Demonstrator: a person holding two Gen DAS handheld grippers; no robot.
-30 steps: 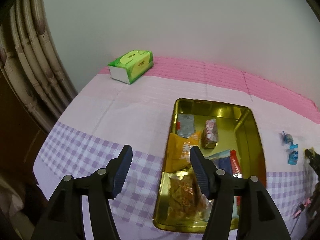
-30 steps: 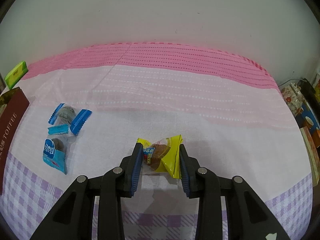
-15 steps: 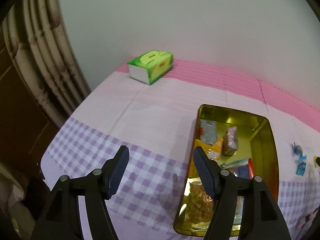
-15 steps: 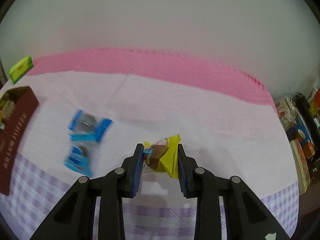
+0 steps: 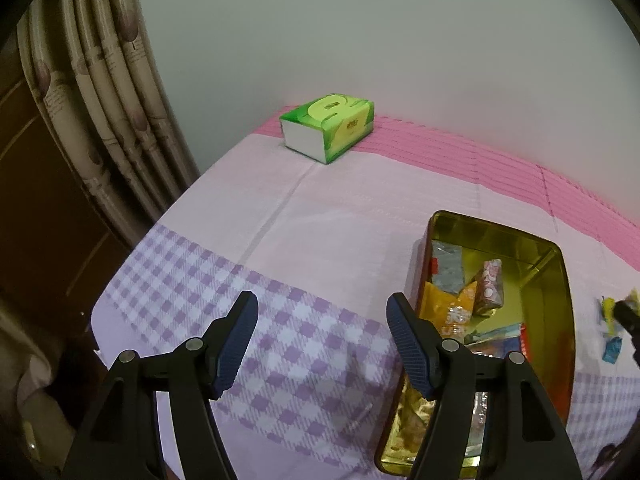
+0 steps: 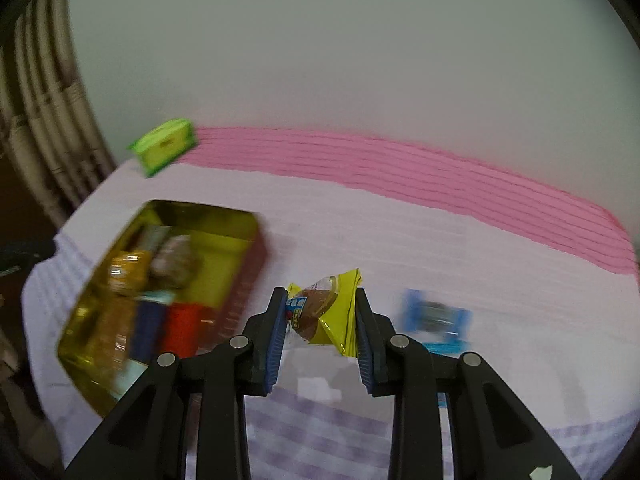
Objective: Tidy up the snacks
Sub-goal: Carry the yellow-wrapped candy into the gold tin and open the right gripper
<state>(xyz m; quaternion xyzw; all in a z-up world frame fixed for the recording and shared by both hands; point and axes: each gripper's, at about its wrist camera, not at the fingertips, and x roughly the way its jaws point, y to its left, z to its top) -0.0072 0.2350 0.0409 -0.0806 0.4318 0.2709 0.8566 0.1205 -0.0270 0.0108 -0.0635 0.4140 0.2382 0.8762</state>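
Note:
My right gripper [image 6: 320,316] is shut on a yellow-wrapped candy [image 6: 326,312] and holds it above the cloth, just right of the gold tin [image 6: 240,232]. The tin holds several snack packets and also shows in the left wrist view [image 5: 556,256]. Blue-wrapped candies [image 6: 436,320] lie on the cloth to the right of the gripper; they also show in the left wrist view [image 5: 612,348]. My left gripper [image 5: 320,320] is open and empty over the purple checked cloth, left of the tin.
A green tissue box [image 5: 328,126] stands at the back left of the table near the wall; it also shows in the right wrist view [image 6: 164,150]. Curtains [image 5: 100,92] hang at the left. The table's left edge [image 5: 120,276] drops off beside the left gripper.
My right gripper has lifted the yellow candy and swung left toward the tin. My left gripper has drawn back to the left, away from the tin.

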